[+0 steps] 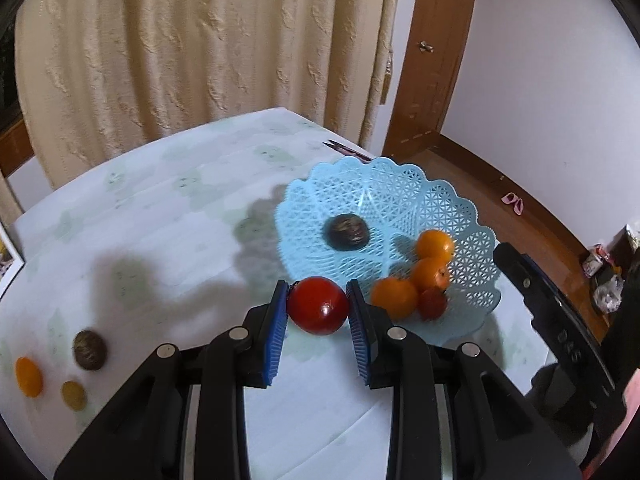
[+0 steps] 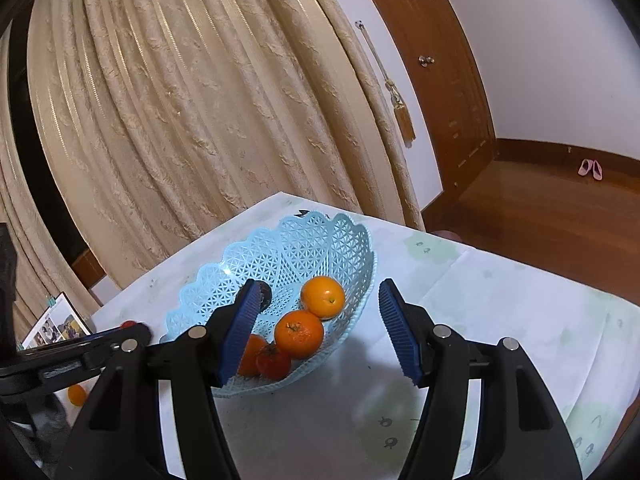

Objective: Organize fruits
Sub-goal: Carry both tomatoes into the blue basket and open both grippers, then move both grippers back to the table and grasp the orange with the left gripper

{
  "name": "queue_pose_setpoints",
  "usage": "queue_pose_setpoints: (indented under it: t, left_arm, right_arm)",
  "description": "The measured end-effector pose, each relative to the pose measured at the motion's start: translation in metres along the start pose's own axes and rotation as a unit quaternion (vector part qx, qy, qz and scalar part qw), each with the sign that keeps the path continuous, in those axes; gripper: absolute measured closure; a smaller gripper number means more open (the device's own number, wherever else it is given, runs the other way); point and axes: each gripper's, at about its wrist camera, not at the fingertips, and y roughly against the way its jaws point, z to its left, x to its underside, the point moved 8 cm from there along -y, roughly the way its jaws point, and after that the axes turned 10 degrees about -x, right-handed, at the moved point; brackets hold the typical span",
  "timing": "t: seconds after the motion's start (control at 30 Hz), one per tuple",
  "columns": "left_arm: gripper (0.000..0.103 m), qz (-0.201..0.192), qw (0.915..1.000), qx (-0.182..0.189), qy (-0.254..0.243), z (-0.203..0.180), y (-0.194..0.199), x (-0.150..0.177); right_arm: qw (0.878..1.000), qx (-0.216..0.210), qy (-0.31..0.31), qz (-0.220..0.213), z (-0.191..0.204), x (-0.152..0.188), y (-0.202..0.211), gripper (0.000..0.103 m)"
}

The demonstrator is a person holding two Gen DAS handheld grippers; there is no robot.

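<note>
Your landmark is the blue basket (image 1: 400, 200), sitting on the bench (image 1: 160, 200) near its far corner by the curtain (image 1: 200, 40). Inside it lie three oranges (image 1: 434, 246), a small red fruit (image 1: 432, 302) and a dark round fruit (image 1: 346, 232), gathered where the task wants them. Your right gripper (image 2: 316, 328) hangs over the basket's near rim with its jaws spread and nothing between them, so it looks free for another pick. Your left gripper (image 1: 318, 308) sits just short of the basket's near rim, its jaws pinching a red tomato (image 1: 318, 305), probably bound for the basket. Well left of the basket, a dark fruit (image 1: 90, 350), a small orange fruit (image 1: 29, 376) and a yellowish one (image 1: 73, 395) wait on the bench.
</note>
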Motion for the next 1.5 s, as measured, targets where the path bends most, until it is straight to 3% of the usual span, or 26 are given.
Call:
queue_pose_setpoints:
  t: [0.33, 0.37, 0.43, 0.67, 0.83, 1.2, 1.5]
  left_arm:
    - [0.071, 0.005, 0.9999, 0.009, -0.004, -0.018, -0.019, -0.008]
    - [0.068, 0.007, 0.9999, 0.011, -0.003, -0.017, -0.019, -0.008]
    - [0.051, 0.004, 1.0000, 0.009, 0.000, -0.014, -0.018, -0.009]
    - [0.044, -0.002, 0.9998, -0.006, 0.021, 0.008, -0.008, -0.011]
    - [0.028, -0.006, 0.9990, -0.025, 0.035, 0.027, 0.001, -0.010]
    - [0.027, -0.021, 0.9962, -0.054, 0.066, 0.077, 0.026, 0.002]
    - [0.027, -0.022, 0.9891, -0.098, 0.108, 0.149, 0.043, 0.021]
  right_arm:
    - [1.000, 0.000, -0.007, 0.006, -0.004, -0.001, -0.001, 0.039]
    - [1.000, 0.000, -0.008, 0.006, -0.005, -0.001, -0.001, 0.039]
    - [1.000, 0.001, -0.008, 0.006, -0.004, -0.001, -0.001, 0.039]
    - [1.000, 0.004, -0.010, 0.005, -0.005, -0.003, -0.002, 0.039]
    - [1.000, 0.009, -0.011, 0.003, -0.005, -0.004, -0.001, 0.034]
    - [0.999, 0.028, -0.013, -0.005, -0.009, -0.004, 0.003, 0.034]
    - [0.999, 0.040, -0.004, 0.002, -0.005, 0.001, 0.010, 0.034]
